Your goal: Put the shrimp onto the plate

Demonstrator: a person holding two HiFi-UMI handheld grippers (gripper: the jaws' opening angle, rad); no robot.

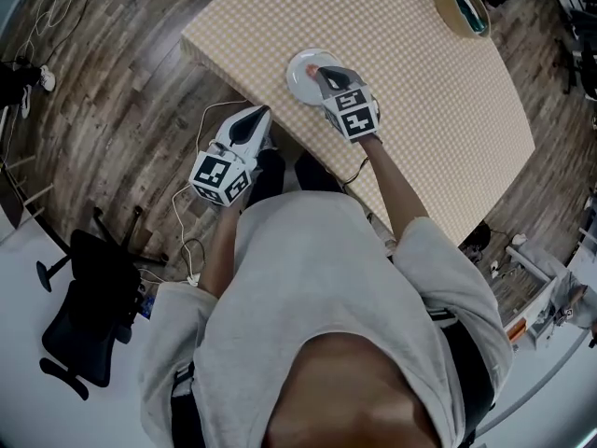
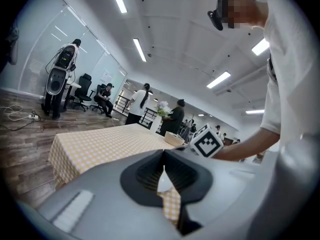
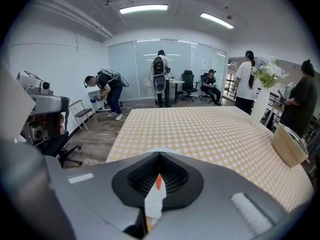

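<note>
A small white plate [image 1: 300, 80] sits near the front edge of the yellow checked table [image 1: 401, 73]. My right gripper [image 1: 317, 71] hangs over the plate with its jaws shut. A bit of the orange shrimp [image 1: 310, 70] shows on the plate at the gripper's tip. In the right gripper view, a sliver of the shrimp [image 3: 158, 181] and the white plate [image 3: 154, 205] show through the slit under the right gripper [image 3: 159, 170]. My left gripper [image 1: 265, 113] is off the table's corner, above the wooden floor, with shut jaws and nothing in them. The left gripper [image 2: 164, 165] points toward the table.
A round woven basket [image 1: 461, 7] stands at the table's far right edge, and a white vase of flowers [image 3: 261, 101] stands beyond it. A black office chair [image 1: 89, 297] is on the floor at my left. Several people stand at the room's far side.
</note>
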